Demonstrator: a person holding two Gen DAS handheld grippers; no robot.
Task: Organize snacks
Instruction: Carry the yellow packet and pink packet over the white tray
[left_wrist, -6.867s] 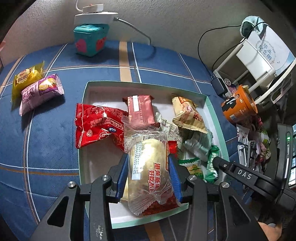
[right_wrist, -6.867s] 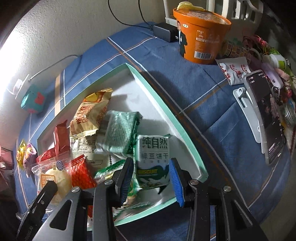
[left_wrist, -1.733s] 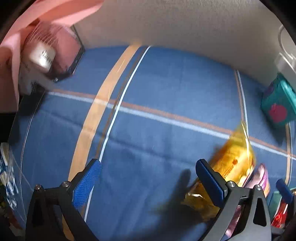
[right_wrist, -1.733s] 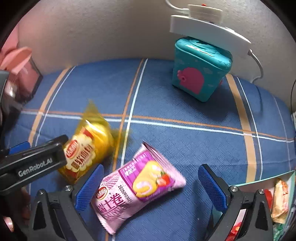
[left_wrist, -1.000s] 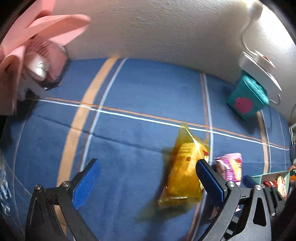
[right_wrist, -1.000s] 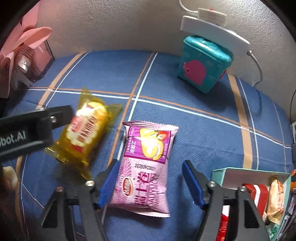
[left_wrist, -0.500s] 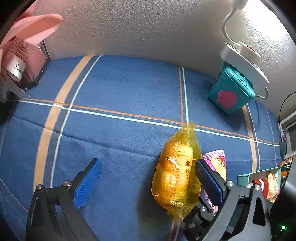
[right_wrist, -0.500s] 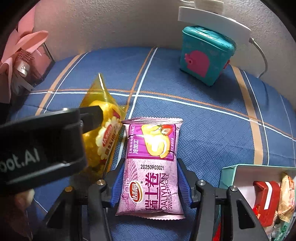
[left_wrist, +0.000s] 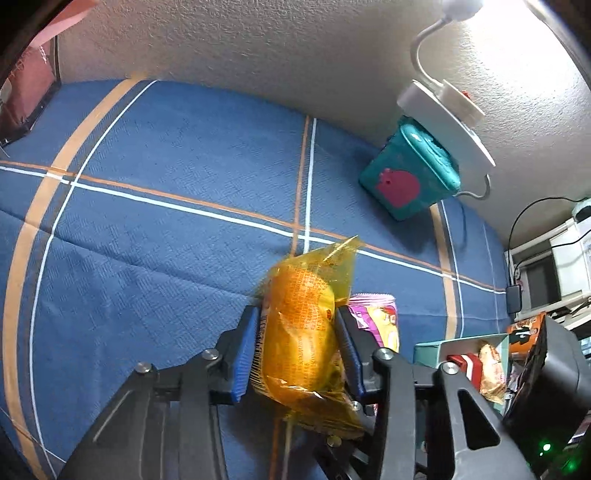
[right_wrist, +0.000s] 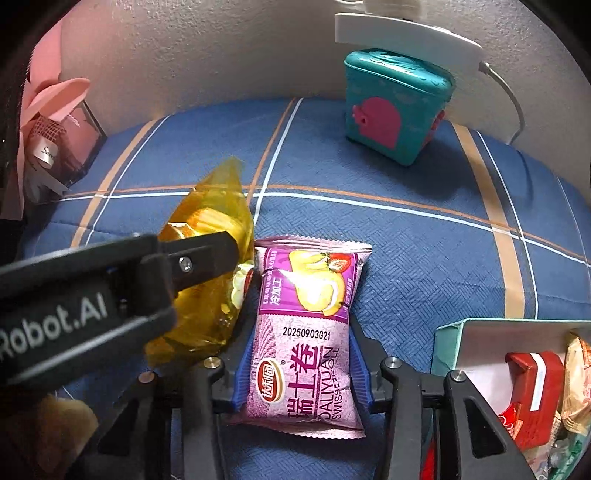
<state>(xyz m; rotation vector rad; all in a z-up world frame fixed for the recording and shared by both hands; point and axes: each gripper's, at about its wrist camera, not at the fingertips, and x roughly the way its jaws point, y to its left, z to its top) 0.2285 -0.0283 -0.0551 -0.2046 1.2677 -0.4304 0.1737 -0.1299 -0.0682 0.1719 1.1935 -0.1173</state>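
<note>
A yellow snack packet sits between the blue pads of my left gripper, which is shut on it just above the blue checked cloth. Beside it lies a purple Swiss-roll packet, flat on the cloth. My right gripper straddles it with its jaws closing, and both pads press the packet's sides. In the right wrist view the yellow packet shows behind the left gripper's black finger. In the left wrist view the purple packet peeks out behind the right pad.
A teal-rimmed white box holding several snacks stands at the lower right. A teal tin with a pink pig and a white lamp base stand by the wall. A pink gift box with a bow is at the left.
My left gripper has shut on the yellow packet and tilted it up. The right gripper's pads have drawn in against the purple packet's sides.
</note>
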